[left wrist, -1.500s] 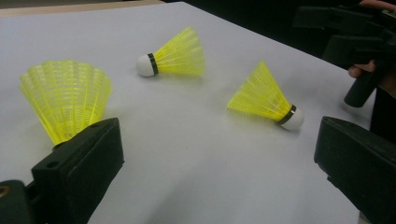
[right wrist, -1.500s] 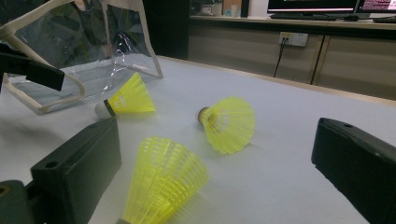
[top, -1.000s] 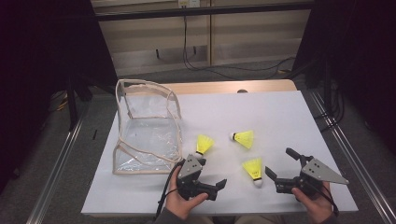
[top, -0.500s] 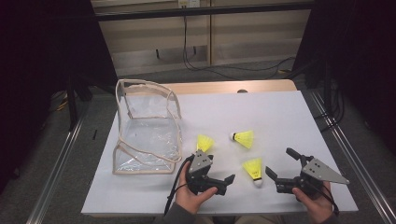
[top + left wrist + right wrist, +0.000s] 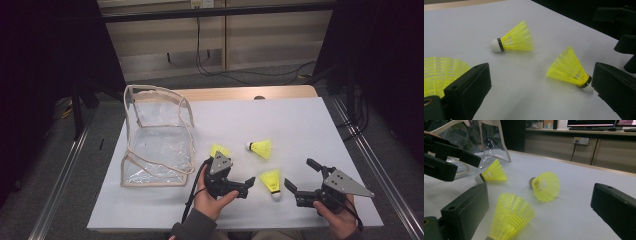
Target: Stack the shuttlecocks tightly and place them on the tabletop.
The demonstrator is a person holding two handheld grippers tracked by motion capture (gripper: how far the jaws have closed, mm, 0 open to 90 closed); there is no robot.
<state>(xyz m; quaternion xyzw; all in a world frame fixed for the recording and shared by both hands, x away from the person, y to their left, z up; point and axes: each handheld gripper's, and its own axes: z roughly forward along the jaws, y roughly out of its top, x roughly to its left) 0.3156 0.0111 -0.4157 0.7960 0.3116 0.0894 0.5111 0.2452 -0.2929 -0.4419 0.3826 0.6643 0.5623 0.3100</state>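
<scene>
Three yellow shuttlecocks lie on the white table (image 5: 310, 125) toward its near edge: one (image 5: 218, 150) just beside the clear pouch (image 5: 157, 145), one (image 5: 260, 148) farther in, one (image 5: 272, 182) nearest. The left gripper (image 5: 242, 186) and right gripper (image 5: 300, 181), jaws apart, flank that nearest one.

left gripper (image 5: 239, 184) | low over table (image 5: 300, 125) near its front edge, jaws spread wide, empty | right gripper (image 5: 301, 180) | to its right, same height, jaws gaping, empty | both hands gripping from below
</scene>
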